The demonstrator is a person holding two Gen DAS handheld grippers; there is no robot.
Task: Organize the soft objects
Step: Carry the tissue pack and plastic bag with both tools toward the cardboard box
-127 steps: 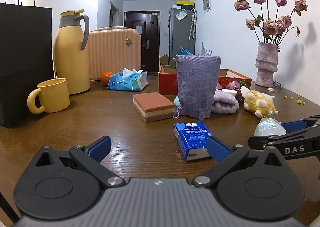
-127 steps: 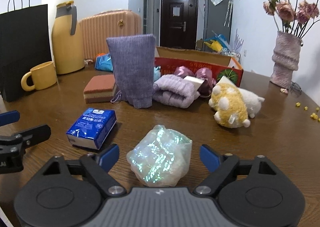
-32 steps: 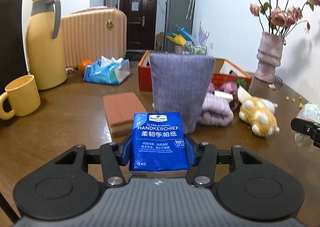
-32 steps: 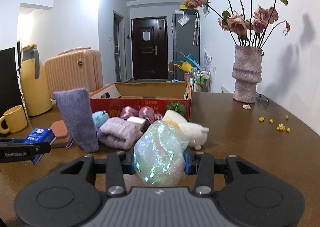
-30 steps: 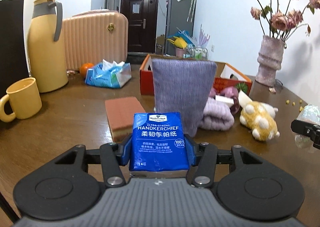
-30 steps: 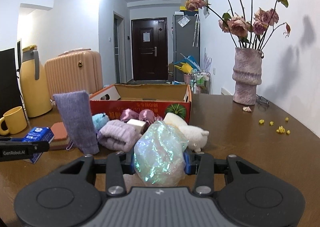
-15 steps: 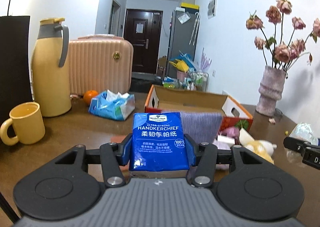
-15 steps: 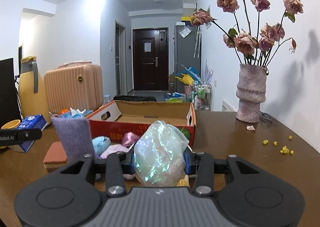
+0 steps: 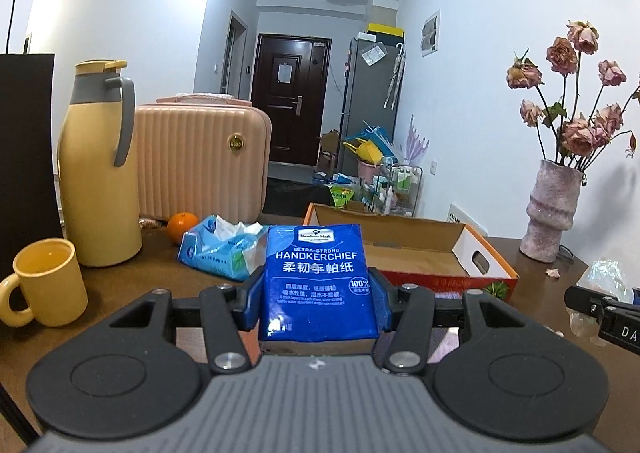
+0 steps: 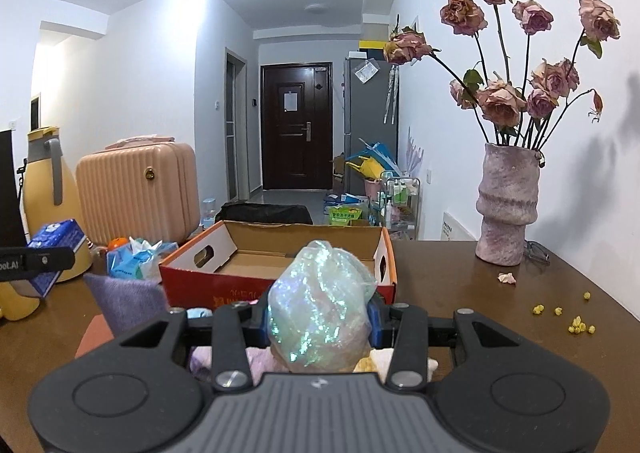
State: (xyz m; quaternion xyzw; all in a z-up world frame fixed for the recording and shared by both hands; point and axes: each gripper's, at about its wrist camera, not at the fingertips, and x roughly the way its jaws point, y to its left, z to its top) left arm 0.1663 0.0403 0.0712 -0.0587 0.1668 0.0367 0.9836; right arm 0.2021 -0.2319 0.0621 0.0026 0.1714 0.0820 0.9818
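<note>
The left gripper pinches a blue handkerchief pack between its blue pads, the pack standing upright with its printed face toward the camera and lifted clear of the table. The right gripper is clamped on a shiny, iridescent plastic bag, crumpled into a rounded lump that bulges above the pads.

Just beyond both grippers lies an open cardboard box with red outer walls and bare brown inside; nothing can be seen lying in the part of it that shows. Near the box, low in the right view, a purple knitted pouch stands on the table, and pale purple and yellow soft things are partly hidden under the right gripper's body.

To the left of the box sit a torn blue tissue packet and an orange. Further left stand a yellow mug, a yellow flask and a pink ribbed suitcase. On the far right of the table a pinkish vase holds dried roses, with small yellow bits scattered near the table's right edge.
</note>
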